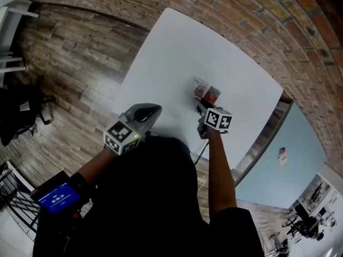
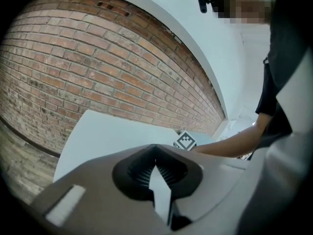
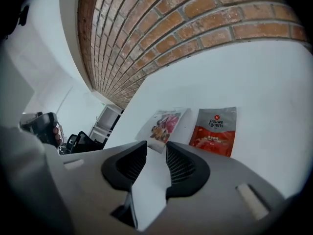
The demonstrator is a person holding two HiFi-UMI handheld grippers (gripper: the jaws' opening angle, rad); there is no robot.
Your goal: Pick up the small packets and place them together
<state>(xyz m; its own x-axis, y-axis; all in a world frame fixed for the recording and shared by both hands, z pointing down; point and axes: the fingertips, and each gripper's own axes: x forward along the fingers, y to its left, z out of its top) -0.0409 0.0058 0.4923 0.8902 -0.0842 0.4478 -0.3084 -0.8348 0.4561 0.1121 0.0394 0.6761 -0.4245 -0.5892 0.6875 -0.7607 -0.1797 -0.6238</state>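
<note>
Two small packets lie side by side on the white table [image 1: 171, 52]: a white one with pink print [image 1: 199, 87] [image 3: 164, 124] and a red one [image 1: 212, 95] [image 3: 215, 131], almost touching. My right gripper [image 1: 202, 111] [image 3: 156, 153] hovers just short of them, jaws open with a clear gap and nothing between the pads; both packets lie flat beyond its tips. My left gripper [image 1: 155, 110] [image 2: 156, 163] sits over the table's near edge, left of the packets, shut and empty. In the left gripper view, the right gripper's marker cube [image 2: 185, 141] shows past a bare forearm.
A brick wall [image 2: 98, 67] runs along the table's far side. Wooden floor [image 1: 69, 74] lies to the left, with dark chairs [image 1: 16, 111] at the far left. A pale blue partition [image 1: 289, 159] stands beyond the table's right corner.
</note>
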